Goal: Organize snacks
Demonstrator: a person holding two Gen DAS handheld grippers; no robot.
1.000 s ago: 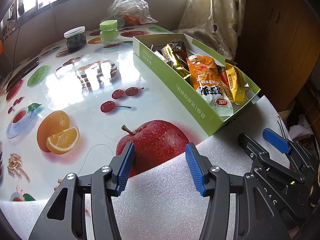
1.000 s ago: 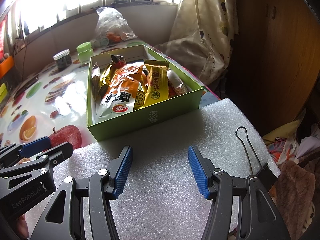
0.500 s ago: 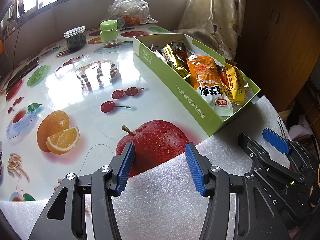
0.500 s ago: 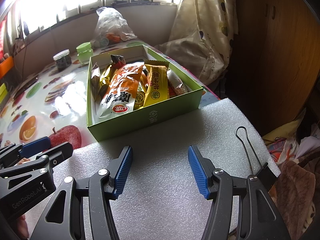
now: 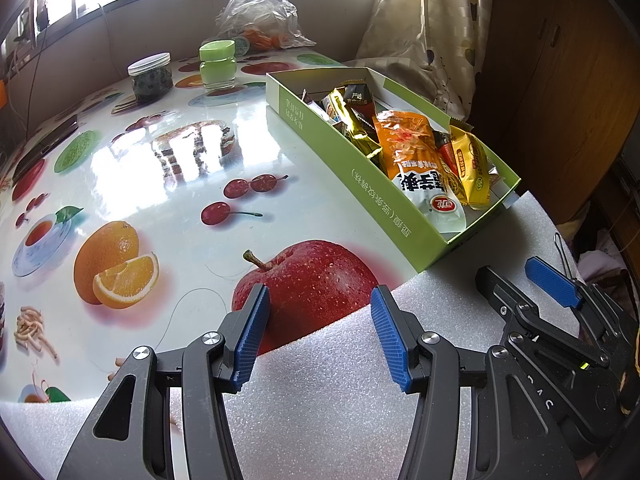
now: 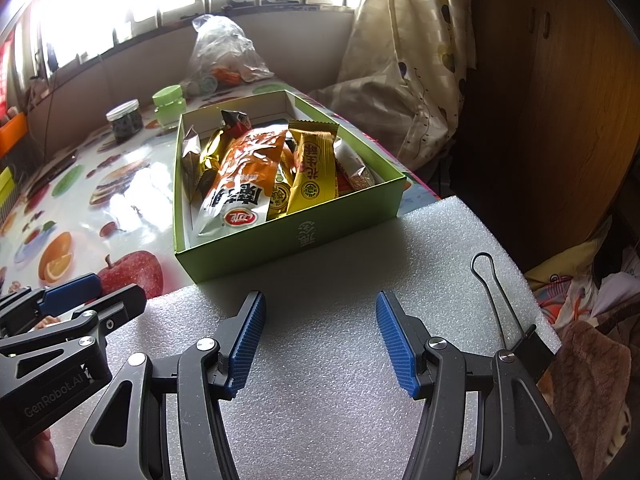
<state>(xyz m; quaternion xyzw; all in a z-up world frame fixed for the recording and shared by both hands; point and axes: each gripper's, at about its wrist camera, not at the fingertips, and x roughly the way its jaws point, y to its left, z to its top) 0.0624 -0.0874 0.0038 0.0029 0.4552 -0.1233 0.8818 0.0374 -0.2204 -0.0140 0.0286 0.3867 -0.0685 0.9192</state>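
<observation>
A green cardboard box [image 5: 360, 184] [image 6: 288, 240] sits on the fruit-print table, filled with several snack packets. On top lies a large orange-and-white bag [image 5: 420, 172] [image 6: 244, 184], with a yellow bar packet [image 5: 472, 164] [image 6: 314, 168] beside it and gold and dark wrappers [image 6: 204, 156] behind. My left gripper [image 5: 320, 328] hovers open over the edge of a white foam sheet [image 5: 340, 420], nothing between its blue pads. My right gripper [image 6: 320, 332] is open too, above the foam sheet [image 6: 340, 280] just short of the box. Each gripper shows in the other's view [image 5: 532, 284] [image 6: 96, 292].
A dark-filled jar [image 5: 150, 76] and a green-lidded jar [image 5: 218, 64] stand at the back, with a clear plastic bag [image 5: 260, 12] behind them. A black binder clip [image 6: 520, 340] grips the foam's right edge. A curtain [image 6: 404, 60] and wooden cabinet [image 6: 560, 100] are to the right.
</observation>
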